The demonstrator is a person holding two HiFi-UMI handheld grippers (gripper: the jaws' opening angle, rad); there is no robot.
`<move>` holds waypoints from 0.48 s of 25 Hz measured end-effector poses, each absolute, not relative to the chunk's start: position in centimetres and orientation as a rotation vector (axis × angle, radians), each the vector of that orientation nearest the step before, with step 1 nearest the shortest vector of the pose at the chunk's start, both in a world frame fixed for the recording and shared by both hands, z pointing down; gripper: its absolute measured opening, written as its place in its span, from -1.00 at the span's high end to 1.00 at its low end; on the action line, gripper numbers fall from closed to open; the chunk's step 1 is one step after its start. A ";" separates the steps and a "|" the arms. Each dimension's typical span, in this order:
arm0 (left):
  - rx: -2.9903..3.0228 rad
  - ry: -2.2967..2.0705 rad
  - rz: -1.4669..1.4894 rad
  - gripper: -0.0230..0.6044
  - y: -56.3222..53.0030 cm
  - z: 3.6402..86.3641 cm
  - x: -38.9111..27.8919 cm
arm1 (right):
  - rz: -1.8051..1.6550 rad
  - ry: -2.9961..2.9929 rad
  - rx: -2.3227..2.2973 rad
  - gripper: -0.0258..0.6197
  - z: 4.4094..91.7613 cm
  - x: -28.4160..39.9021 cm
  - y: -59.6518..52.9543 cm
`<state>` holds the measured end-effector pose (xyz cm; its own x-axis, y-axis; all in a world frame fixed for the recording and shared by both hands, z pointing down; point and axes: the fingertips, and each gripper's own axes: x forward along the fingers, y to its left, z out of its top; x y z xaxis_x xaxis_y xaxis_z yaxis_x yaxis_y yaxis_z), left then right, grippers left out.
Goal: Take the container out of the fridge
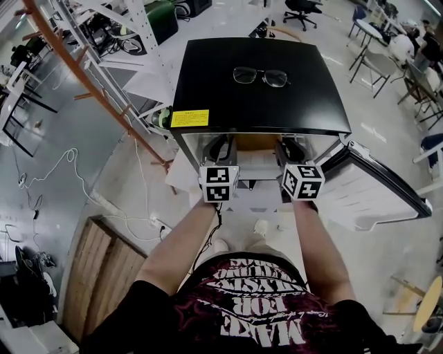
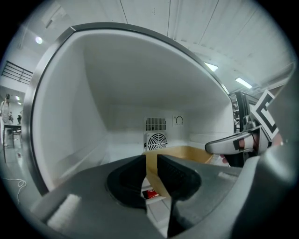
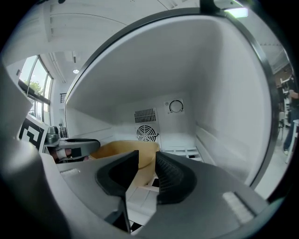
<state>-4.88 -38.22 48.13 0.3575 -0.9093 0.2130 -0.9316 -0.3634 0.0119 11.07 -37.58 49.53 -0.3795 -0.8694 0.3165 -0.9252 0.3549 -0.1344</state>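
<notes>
Container (image 2: 187, 151) on fridge (image 1: 208, 76) shelf (image 3: 180, 151), frame centre. Left gripper (image 2: 151, 163) pinched on near rim; right gripper (image 3: 147, 161) wide, straddling rim, not pressing. Close right squarely before pulling out level.

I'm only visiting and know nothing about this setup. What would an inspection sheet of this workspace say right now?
Surface: white shelf inside the open fridge; door swung wide.
Job's things: tan container, inside the fridge.
Clutter: glasses on the fridge top; yellow sticker at its front edge.
Grippers: left claw seems to pinch the container's wall; right claw open, the opposite wall between its jaws, not pressed.
Cables: white cable and power strip left of the fridge.
Surroundings: rack, wooden panel, office chair.
</notes>
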 end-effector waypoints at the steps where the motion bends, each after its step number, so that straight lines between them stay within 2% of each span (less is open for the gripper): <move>1: 2.475 -1.685 0.255 0.68 -38.2 48.1 -4.8 | 0.437 -2.422 1.626 0.47 49.5 11.1 -37.6; 12: 2.423 -1.652 0.245 0.68 -37.6 48.3 -4.9 | 0.497 -2.388 1.617 0.49 49.8 11.0 -37.0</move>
<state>-4.90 -37.61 48.26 0.3623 -0.8990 0.2462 -0.9317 -0.3563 0.0701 11.02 -36.97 49.78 -0.3734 -0.8553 0.3593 -0.9276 0.3393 -0.1562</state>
